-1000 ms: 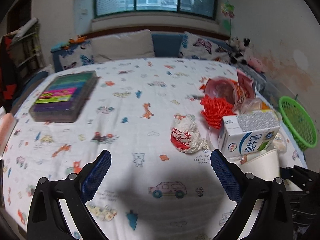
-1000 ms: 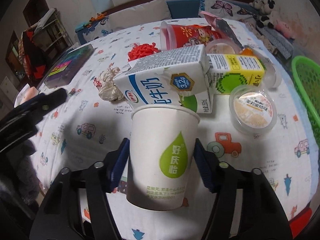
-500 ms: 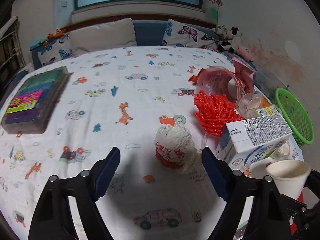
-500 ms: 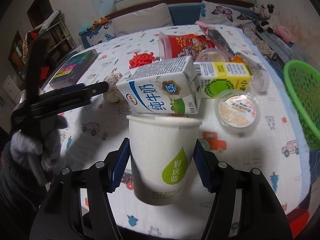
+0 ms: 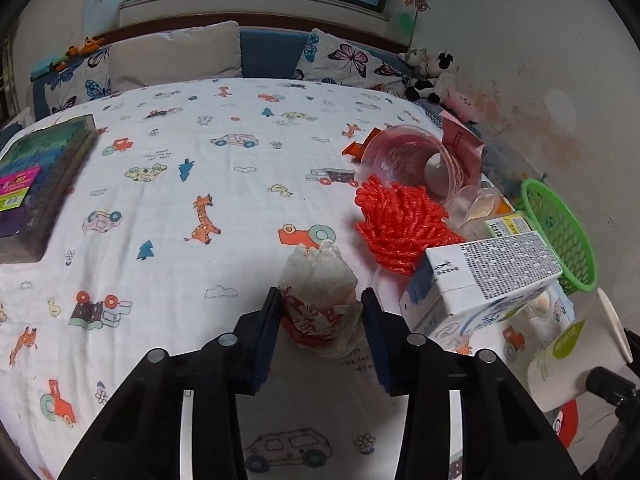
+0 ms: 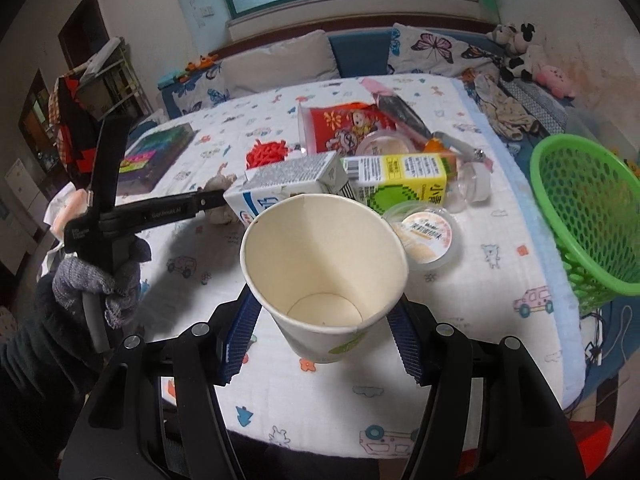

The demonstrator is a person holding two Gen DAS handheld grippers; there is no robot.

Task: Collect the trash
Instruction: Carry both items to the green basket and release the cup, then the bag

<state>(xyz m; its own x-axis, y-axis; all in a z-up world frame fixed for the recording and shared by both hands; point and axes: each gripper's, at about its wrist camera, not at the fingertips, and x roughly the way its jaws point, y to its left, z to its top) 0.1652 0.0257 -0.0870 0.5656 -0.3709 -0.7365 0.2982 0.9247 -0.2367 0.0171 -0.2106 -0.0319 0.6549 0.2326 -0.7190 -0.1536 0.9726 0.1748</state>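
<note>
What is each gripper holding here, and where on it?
Right gripper clamps the paper cup by its lower sides. Left gripper is closing around the crumpled wrapper, pads at its sides.

Right gripper (image 6: 322, 330): blue pads clamp a white paper cup (image 6: 325, 268), tilted so its empty inside faces the camera.
Behind cup: milk carton (image 6: 286, 184) and yellow-green carton (image 6: 400, 180), both lying down; sealed round tub (image 6: 426, 234) just right.
Far right: green basket (image 6: 588, 216).
Left: gloved hand (image 6: 98, 280) holding left gripper (image 6: 218, 204), its jaws closing at a crumpled wrapper (image 6: 220, 178).
</note>
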